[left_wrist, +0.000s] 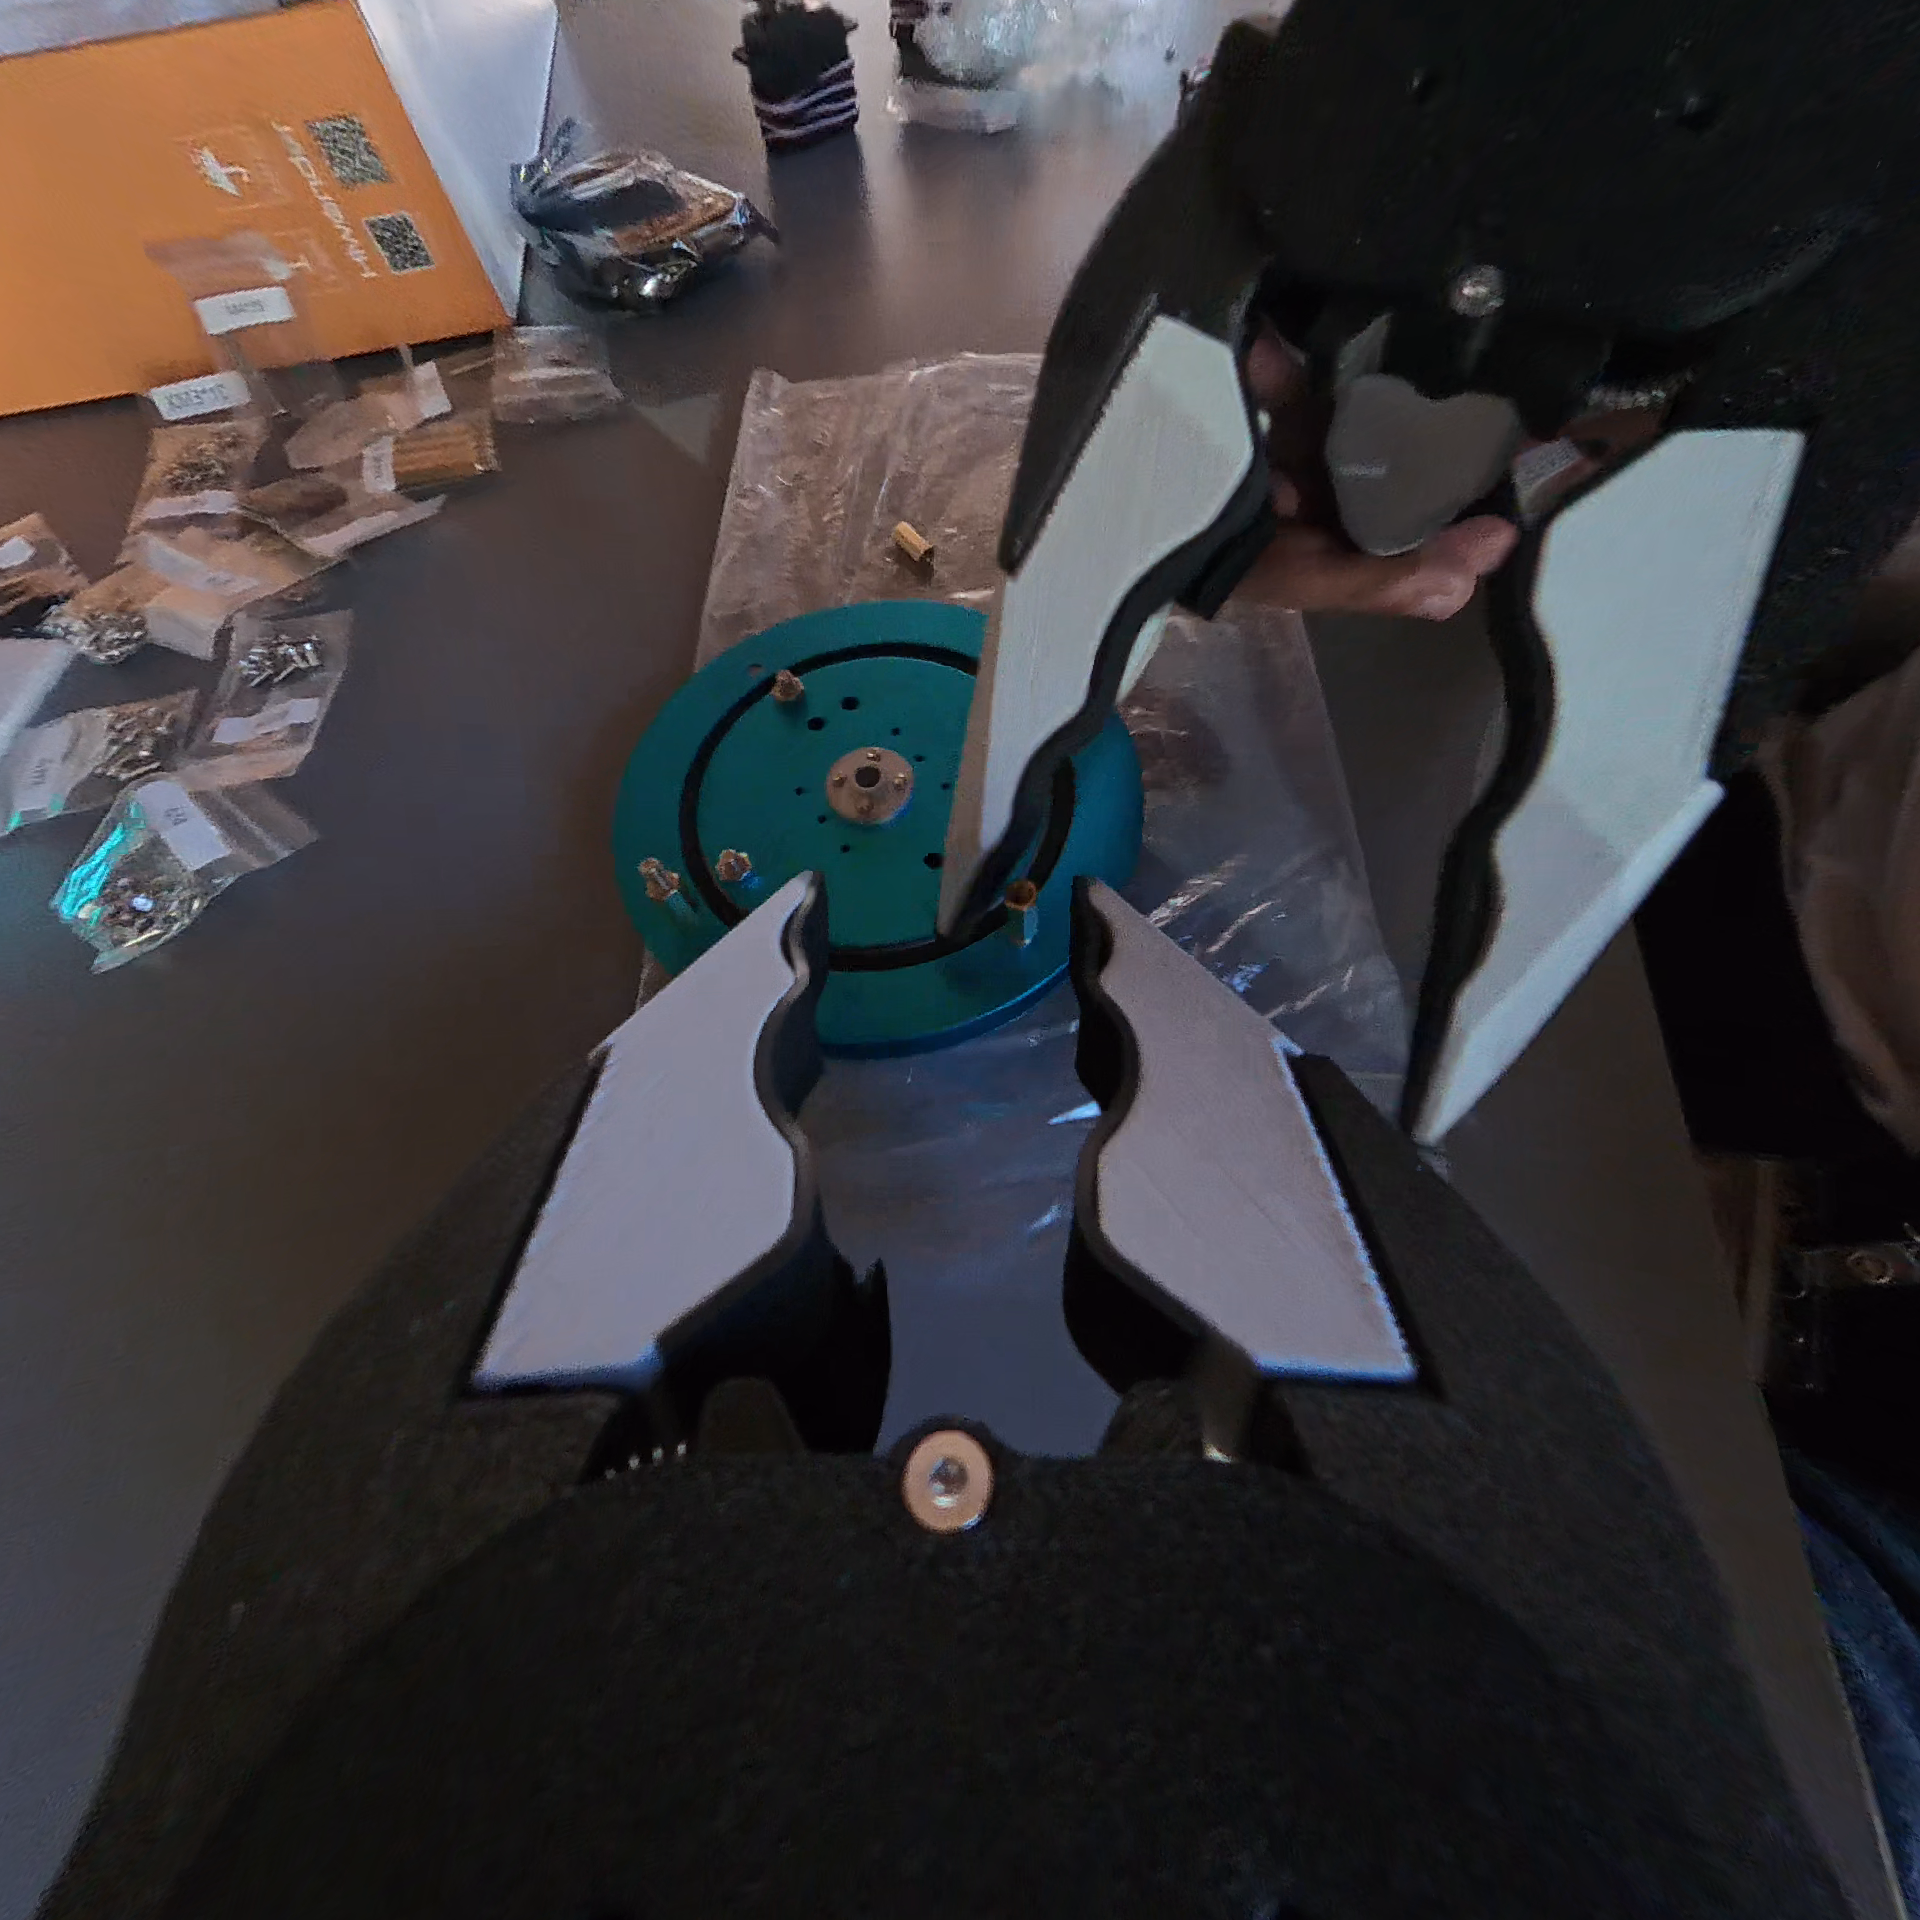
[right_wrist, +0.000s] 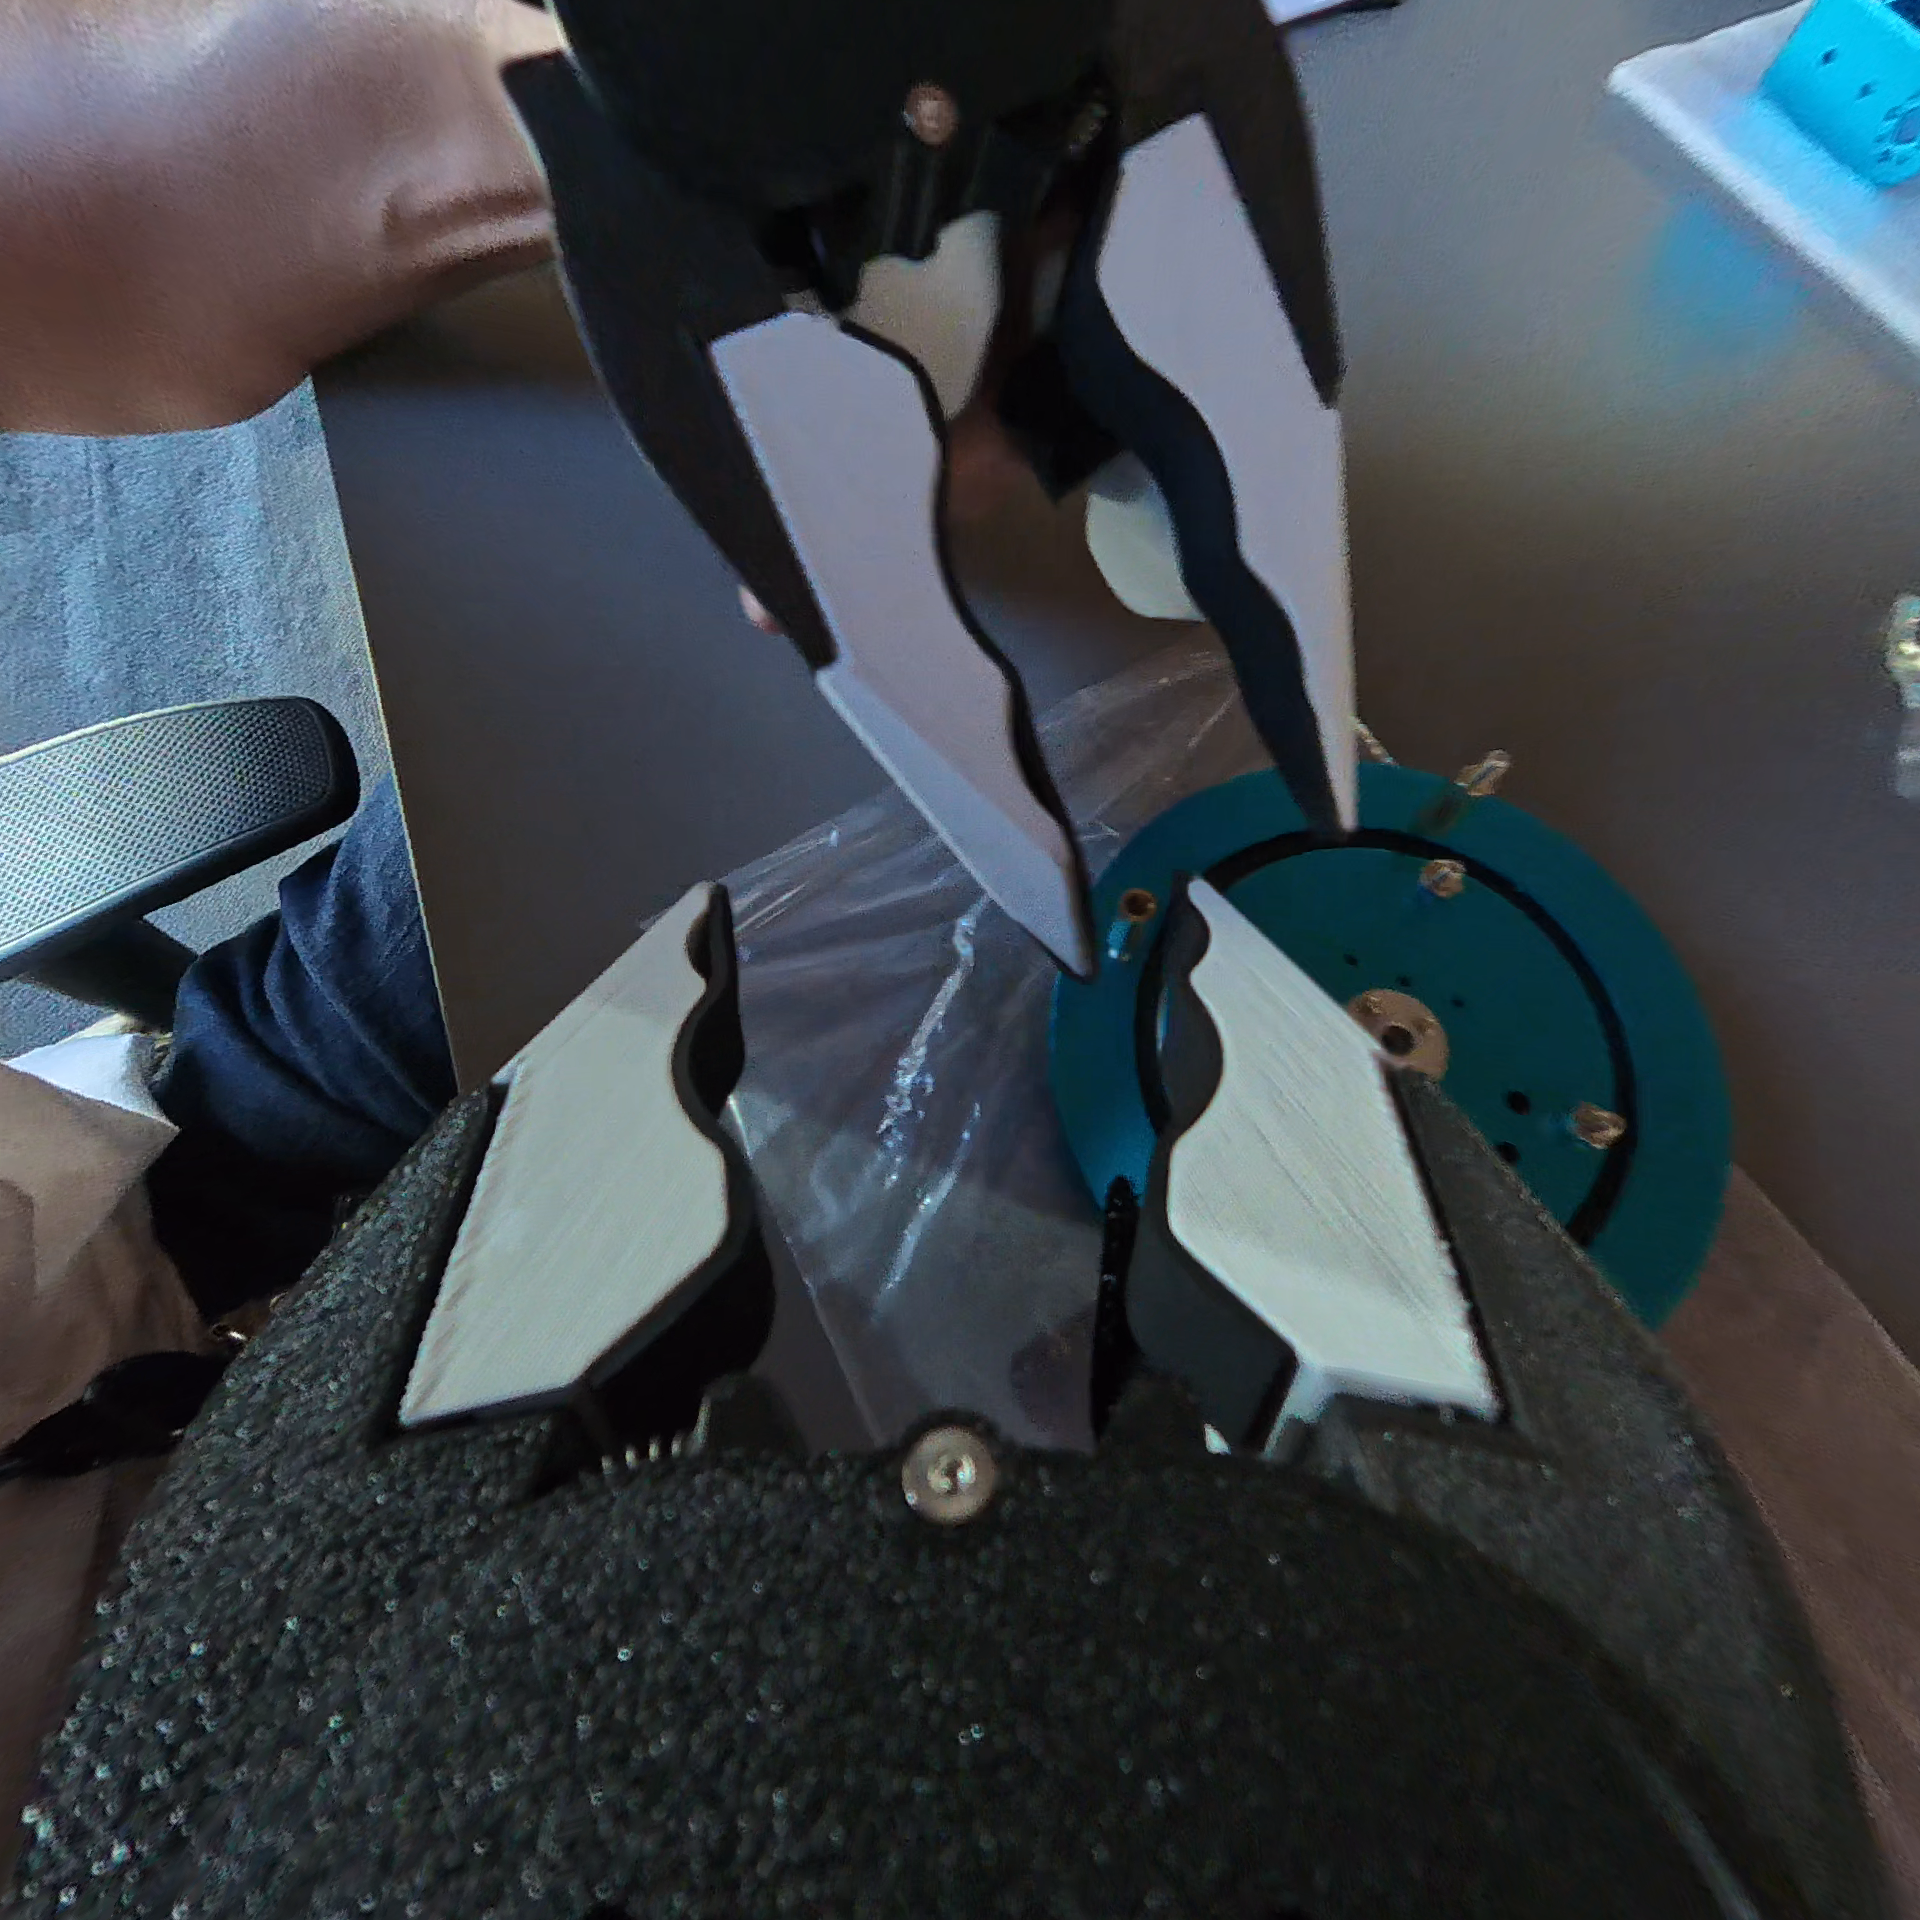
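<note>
Both claws, left (left_wrist: 945, 894) and right (right_wrist: 945, 904), gape empty over the teal disc (left_wrist: 748, 790); close squarely on one brass standoff (left_wrist: 1023, 896).

Office-like assembly desk: bagged screws (left_wrist: 177, 727), orange box (left_wrist: 208, 197), mesh office chair (right_wrist: 156, 790).

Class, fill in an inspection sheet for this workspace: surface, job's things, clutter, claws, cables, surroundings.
Surface: dark table, clear plastic sheet under the work.
Job's things: teal disc with brass standoffs; a loose standoff on the sheet.
Clutter: small hardware bags, orange box.
Claws: left claw open, empty, at the disc's edge; right claw open, empty, one finger reaching down to the disc.
Cables: nothing seen.
Surroundings: chair armrest, white tray.
</note>
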